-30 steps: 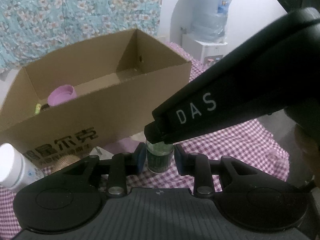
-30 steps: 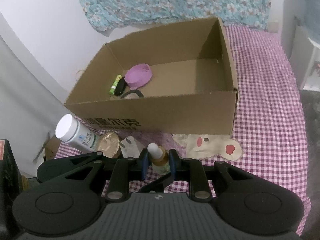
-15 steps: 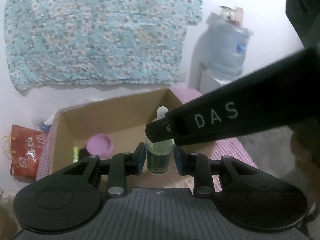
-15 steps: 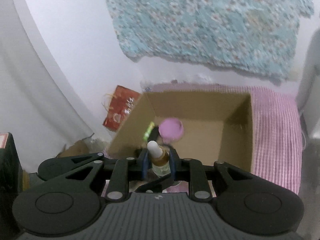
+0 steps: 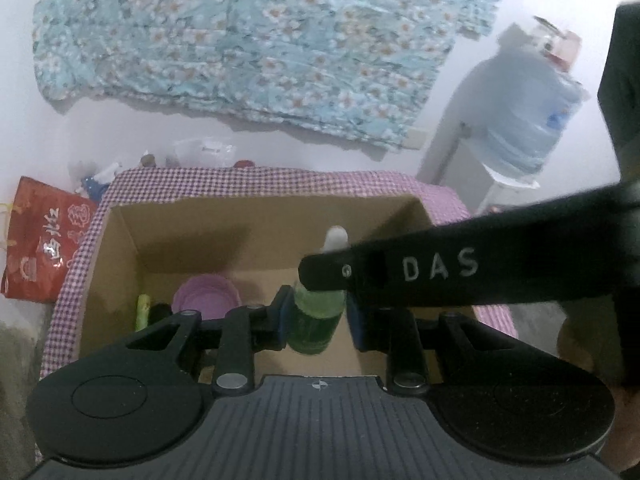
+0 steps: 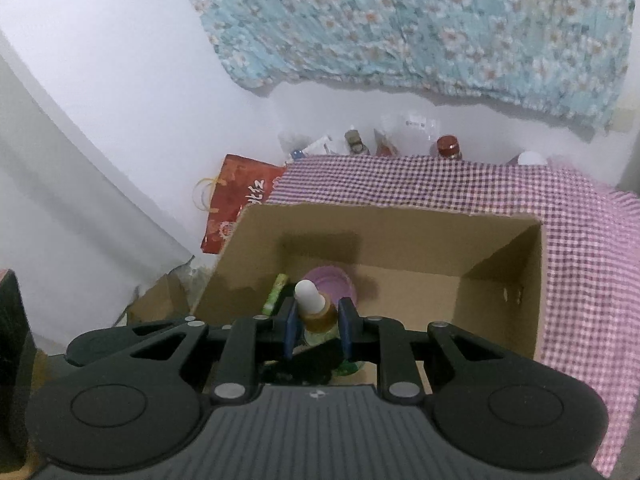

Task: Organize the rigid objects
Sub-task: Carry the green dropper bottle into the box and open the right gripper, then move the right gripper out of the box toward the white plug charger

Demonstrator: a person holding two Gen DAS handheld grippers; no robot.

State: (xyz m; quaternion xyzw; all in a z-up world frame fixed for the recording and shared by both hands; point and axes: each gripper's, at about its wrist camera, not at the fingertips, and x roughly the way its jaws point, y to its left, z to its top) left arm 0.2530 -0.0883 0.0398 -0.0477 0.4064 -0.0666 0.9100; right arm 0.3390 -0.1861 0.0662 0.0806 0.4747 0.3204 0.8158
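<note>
A green dropper bottle [image 5: 316,320] with a white bulb and an amber collar [image 6: 316,312] hangs upright over the open cardboard box [image 5: 192,220]. My left gripper [image 5: 318,316] grips its green body and its jaws are closing on it. My right gripper [image 6: 318,328] is shut on the bottle's collar. One right finger [image 5: 420,276] marked DAS crosses the neck in the left wrist view. Inside the box [image 6: 400,232] lie a purple lid [image 5: 206,292], a yellow-green stick [image 5: 142,312] and a small black item [image 5: 160,312] at the left end.
The box stands on a purple checked cloth [image 6: 580,240]. A red bag [image 5: 44,240] leans by the wall at the left. A water jug [image 5: 524,112] on a dispenser stands at the right. Small bottles [image 6: 448,146] line the wall behind the cloth.
Both grippers have risen with the bottle from the cloth in front of the box and moved forward. They are now above the box, looking down into it.
</note>
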